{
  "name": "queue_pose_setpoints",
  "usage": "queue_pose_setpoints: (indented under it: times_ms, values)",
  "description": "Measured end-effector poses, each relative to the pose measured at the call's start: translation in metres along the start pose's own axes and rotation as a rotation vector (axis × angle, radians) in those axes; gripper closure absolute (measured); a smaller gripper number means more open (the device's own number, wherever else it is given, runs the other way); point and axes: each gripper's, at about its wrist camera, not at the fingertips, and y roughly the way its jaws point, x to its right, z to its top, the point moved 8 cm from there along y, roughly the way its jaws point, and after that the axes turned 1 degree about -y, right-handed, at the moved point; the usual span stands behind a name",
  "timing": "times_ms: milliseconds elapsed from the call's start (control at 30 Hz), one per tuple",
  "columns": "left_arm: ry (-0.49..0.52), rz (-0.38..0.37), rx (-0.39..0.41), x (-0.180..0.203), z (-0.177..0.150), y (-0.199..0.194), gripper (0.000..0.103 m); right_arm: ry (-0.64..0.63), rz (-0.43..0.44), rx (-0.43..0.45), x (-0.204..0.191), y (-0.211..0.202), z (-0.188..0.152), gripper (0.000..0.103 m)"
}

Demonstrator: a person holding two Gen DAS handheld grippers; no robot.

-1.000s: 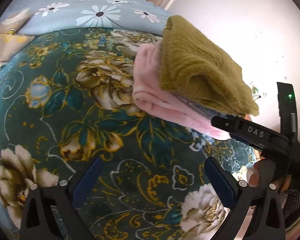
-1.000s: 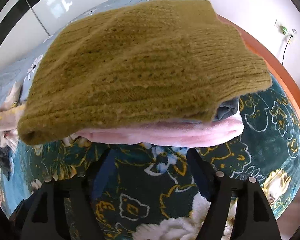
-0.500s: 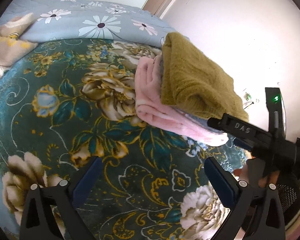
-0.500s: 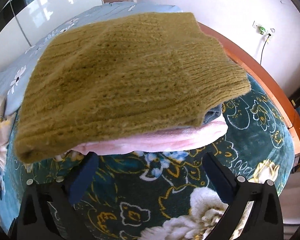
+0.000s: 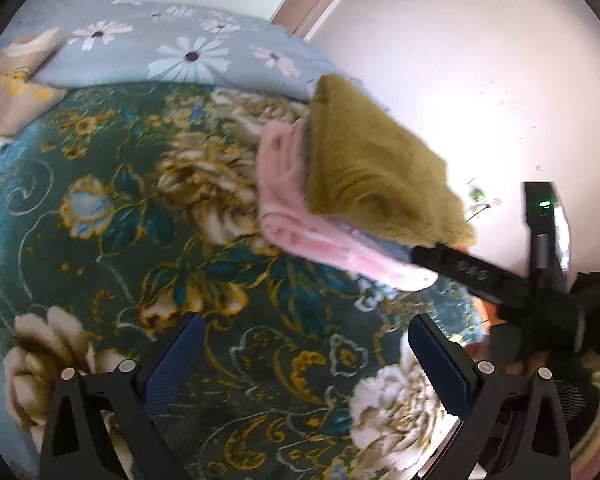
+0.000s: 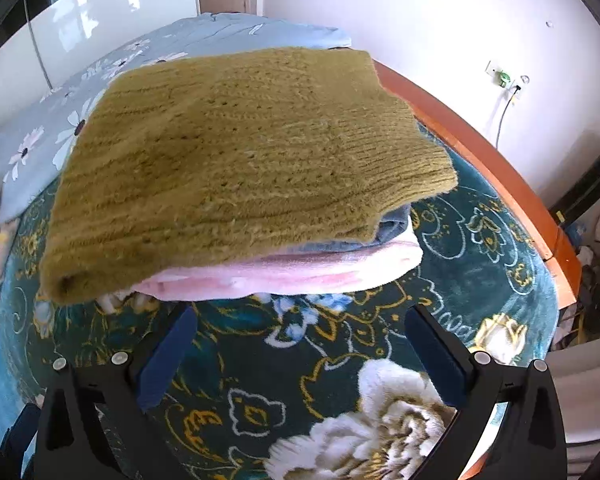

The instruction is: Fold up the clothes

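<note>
A: Nearest, the right gripper (image 6: pixel 300 344) has just been opening, nothing between its jaws; the left gripper (image 5: pixel 304 354) gapes empty too.

B: Beyond them the olive sweater (image 6: pixel 236 152) sits folded atop the pink garment (image 6: pixel 300 276) on the floral blanket (image 6: pixel 340 360). This pile looks finished.

A: Any lettering?

B: Some on the right gripper's arm, too blurred to read.

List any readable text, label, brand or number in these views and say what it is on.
"DAS": raised letters on the black finger of the right gripper in the left wrist view; blurred, so the reading is uncertain.
No other text shows: none on the olive sweater, the pink garment, the floral blanket or the wall socket.
</note>
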Motion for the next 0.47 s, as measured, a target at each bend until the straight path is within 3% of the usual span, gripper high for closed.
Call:
queue_pose_setpoints:
  times_ms: [233,467]
  values:
    - [-0.031,0.011,-0.001,-0.0083,-0.0013,-0.0004,0.000,-0.024,-0.017,-0.006,-0.0043,0.0003,0.0004,0.000]
    - [0.009,0.011,-0.015,-0.0015,-0.0061,0.0031,0.000,-0.039,-0.046,-0.019,-0.0031,0.0074,-0.0033,0.000]
